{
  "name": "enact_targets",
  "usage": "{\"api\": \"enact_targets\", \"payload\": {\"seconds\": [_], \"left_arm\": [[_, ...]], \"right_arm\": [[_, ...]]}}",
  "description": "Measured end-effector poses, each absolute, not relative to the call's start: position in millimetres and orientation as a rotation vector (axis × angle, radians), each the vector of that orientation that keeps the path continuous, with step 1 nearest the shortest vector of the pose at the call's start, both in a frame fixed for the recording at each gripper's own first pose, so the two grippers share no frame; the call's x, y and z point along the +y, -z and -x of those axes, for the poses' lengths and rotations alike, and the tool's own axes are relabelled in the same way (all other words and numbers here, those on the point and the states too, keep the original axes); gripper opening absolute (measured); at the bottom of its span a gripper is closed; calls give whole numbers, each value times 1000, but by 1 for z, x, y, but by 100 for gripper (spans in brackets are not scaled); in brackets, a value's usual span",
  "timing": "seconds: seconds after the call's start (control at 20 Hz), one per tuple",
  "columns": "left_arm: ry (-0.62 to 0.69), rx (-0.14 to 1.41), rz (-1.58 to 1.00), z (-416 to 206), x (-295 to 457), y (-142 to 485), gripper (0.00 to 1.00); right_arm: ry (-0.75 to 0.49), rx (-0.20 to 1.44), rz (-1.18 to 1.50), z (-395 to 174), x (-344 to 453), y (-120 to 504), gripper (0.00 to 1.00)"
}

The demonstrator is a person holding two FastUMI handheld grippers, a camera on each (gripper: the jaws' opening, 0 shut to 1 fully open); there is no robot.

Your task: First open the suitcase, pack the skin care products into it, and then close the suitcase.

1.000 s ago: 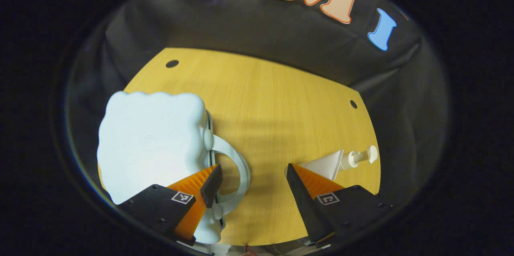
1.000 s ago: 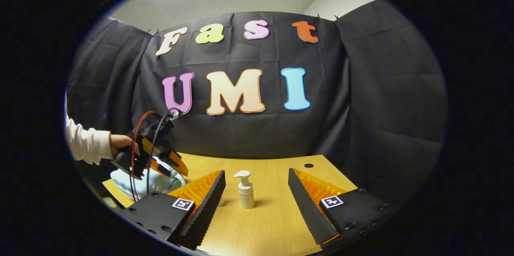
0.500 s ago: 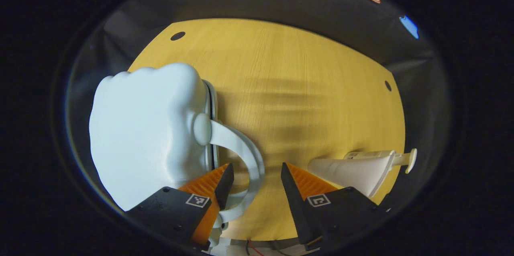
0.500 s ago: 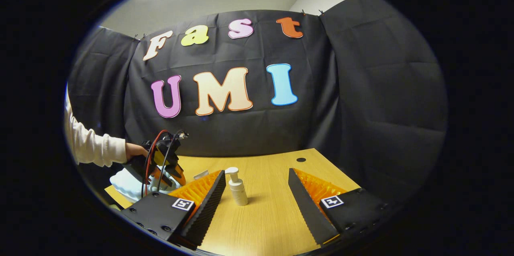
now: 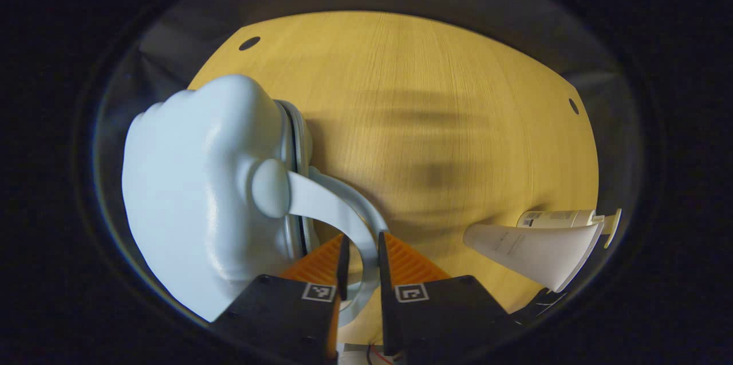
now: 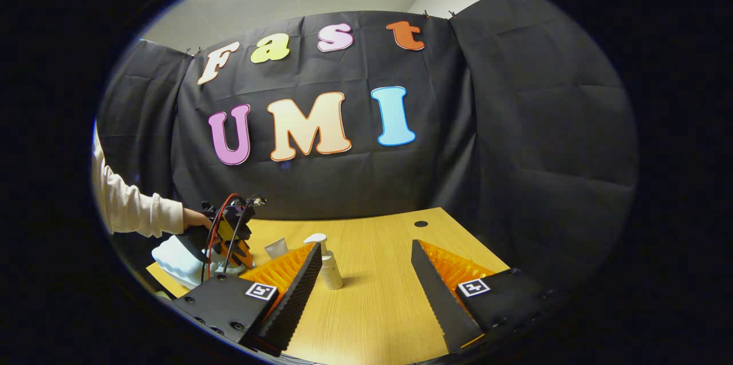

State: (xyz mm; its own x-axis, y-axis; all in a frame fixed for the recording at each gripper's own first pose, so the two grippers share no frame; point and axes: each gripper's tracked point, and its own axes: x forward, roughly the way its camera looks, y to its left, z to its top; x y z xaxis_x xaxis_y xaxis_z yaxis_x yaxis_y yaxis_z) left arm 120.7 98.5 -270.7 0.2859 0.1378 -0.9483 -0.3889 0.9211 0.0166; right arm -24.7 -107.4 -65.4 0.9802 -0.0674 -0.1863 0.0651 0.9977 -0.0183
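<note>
A pale blue, cloud-shaped suitcase [image 5: 194,181] lies closed on the wooden table [image 5: 435,95], its zip seam facing the table's middle. Its looped handle [image 5: 320,201] runs between the orange fingers of my left gripper [image 5: 362,239], which is shut on it. A white tube [image 5: 532,247] and a white pump bottle [image 5: 564,219] stand at the right of the left gripper view. In the right gripper view my right gripper [image 6: 365,246] hovers open above the table, with the pump bottle [image 6: 329,265] just beyond its left finger. The tube [image 6: 276,247] and the suitcase [image 6: 172,256] are farther left.
A hand in a white sleeve [image 6: 131,210] holds the left gripper [image 6: 226,233] over the suitcase at the table's left end. Two cable holes [image 5: 249,43] [image 5: 573,106] mark the table's far corners. Black cloth walls surround the table.
My left gripper moved down onto the suitcase handle and went from open to shut on it. The right gripper drifted slightly, so the pump bottle slid left in its view.
</note>
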Motion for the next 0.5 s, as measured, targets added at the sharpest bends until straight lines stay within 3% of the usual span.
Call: {"api": "enact_targets", "payload": {"seconds": [0.05,0.15,0.5], "left_arm": [[-359,1235,250,-120,99,270,10],[-360,1219,286,-123,97,268,2],[-304,1102,370,-132,91,225,0]], "right_arm": [[68,186,14,24,-109,65,98],[64,187,17,24,-108,65,98],[22,184,17,16,-89,64,97]]}}
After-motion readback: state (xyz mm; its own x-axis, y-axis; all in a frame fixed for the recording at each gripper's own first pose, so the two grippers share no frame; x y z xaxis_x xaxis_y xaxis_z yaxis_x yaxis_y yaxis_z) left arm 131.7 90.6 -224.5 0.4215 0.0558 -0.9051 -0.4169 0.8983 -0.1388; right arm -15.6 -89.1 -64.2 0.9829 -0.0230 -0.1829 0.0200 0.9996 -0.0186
